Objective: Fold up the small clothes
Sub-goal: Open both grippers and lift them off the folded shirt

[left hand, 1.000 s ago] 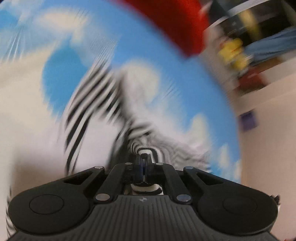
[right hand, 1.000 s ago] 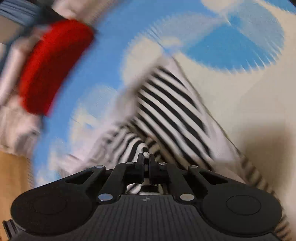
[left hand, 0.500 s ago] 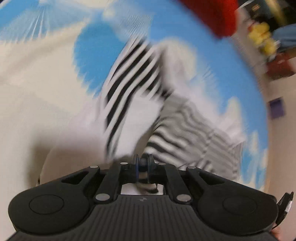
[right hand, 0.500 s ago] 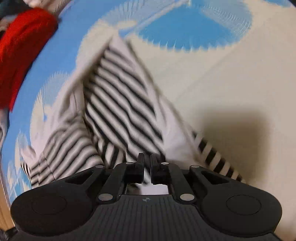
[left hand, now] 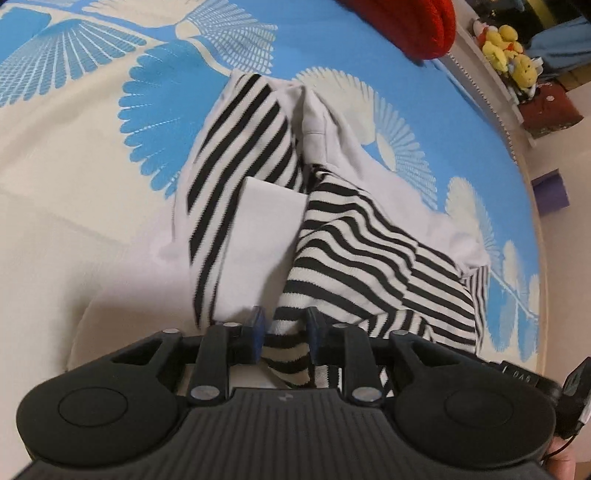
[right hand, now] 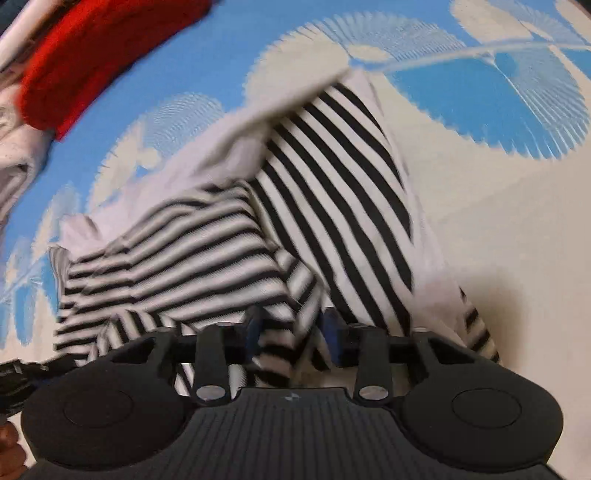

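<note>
I am looking down along both grippers at a black-and-white striped garment (left hand: 354, 251) that is lying crumpled on a bedcover (left hand: 74, 155) printed with blue and cream fan-shaped feathers. The garment is sitting near the middle of the cover, partly doubled over itself, with plain white inner fabric showing between two striped sections.

My left gripper (left hand: 284, 334) is pointing steeply down at the near edge of the garment. Its jaws have just been opening and are now standing a little apart. A striped fold is lying in the gap between them, but the blue pads are not pressing on it, so I am not gripping the cloth here.

My right gripper (right hand: 293, 334) is also tilting steeply down over the same near edge, seen from the other side. Its jaws have just been opening too, and are standing somewhat wider than the left pair. Striped fabric is bunching up between them, loose rather than pinched.

In the left wrist view, a red knitted item (left hand: 417, 22) is lying at the far edge of the bedcover, well apart from the garment. Beyond it, yellow soft toys (left hand: 509, 48) are sitting on a ledge beside the bed. In the right wrist view, the same red item (right hand: 96, 59) is appearing at the upper left, somewhat blurred.
</note>
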{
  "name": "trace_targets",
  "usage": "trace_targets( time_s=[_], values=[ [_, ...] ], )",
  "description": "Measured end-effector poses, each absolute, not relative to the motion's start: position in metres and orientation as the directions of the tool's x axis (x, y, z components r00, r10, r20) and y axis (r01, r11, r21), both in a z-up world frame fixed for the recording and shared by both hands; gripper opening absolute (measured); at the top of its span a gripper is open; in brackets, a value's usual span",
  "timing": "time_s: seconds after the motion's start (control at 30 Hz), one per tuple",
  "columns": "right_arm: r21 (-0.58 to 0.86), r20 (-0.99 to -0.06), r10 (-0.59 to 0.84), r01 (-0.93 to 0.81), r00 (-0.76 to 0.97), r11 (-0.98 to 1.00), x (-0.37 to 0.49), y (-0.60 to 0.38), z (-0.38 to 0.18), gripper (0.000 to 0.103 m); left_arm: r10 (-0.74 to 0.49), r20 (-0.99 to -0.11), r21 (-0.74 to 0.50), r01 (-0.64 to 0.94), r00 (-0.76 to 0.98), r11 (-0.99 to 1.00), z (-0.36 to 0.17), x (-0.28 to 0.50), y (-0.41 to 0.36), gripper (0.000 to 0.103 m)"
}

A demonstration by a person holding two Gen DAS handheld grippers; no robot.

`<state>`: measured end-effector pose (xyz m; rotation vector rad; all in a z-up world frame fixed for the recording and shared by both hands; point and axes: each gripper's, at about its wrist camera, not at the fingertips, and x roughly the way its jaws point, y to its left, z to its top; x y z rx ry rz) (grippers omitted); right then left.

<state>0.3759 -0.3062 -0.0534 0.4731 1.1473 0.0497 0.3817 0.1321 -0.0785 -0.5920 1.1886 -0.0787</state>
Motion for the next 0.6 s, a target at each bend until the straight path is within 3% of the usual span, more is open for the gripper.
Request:
trace_targets(
  time_s=[0.03, 0.17, 0.23, 0.3, 0.4, 0.43, 0.5, 0.6],
  values=[
    [0.428, -0.837, 0.303, 0.202, 0.456, 0.881, 0.373, -0.309, -0.045, 0.006, -0.366, -0.834, -0.488, -0.24, 0.413, 0.84, -0.075, 0.381, 0.133, 0.001],
    [0.594, -0.695, 0.36, 0.213, 0.623, 0.776, 0.37, -0.325, -0.019, 0.005, -0.413, -0.749, -0.549, -0.137, 0.519, 0.824, -0.052, 0.378, 0.127, 0.001],
    [0.546, -0.721, 0.279, 0.272, 0.634, 0.792, 0.371, -0.33, -0.019, 0.005, -0.421, -0.753, -0.539, -0.108, 0.506, 0.835, -0.052, 0.377, 0.121, 0.002],
    [0.486, -0.8, 0.242, 0.357, 0.549, 0.797, 0.373, -0.336, -0.037, 0.006, -0.377, -0.827, -0.467, -0.139, 0.417, 0.873, -0.069, 0.381, 0.115, 0.003],
    [0.43, -0.879, 0.26, 0.425, 0.4, 0.797, 0.376, -0.335, -0.068, 0.018, -0.287, -0.881, -0.375, -0.186, 0.375, 0.908, -0.083, 0.38, 0.117, 0.017],
    [0.411, -0.883, 0.239, 0.416, 0.405, 0.811, 0.375, -0.332, -0.066, 0.028, -0.292, -0.868, -0.388, -0.183, 0.401, 0.903, -0.078, 0.379, 0.118, 0.017],
    [0.367, -0.87, 0.166, 0.386, 0.465, 0.846, 0.373, -0.327, -0.047, 0.03, -0.302, -0.82, -0.415, -0.14, 0.486, 0.899, -0.059, 0.376, 0.119, 0.017],
    [0.297, -0.766, 0.04, 0.298, 0.641, 0.907, 0.365, -0.312, -0.01, 0.036, -0.29, -0.759, -0.401, -0.068, 0.583, 0.913, -0.036, 0.369, 0.113, 0.017]
  ],
)
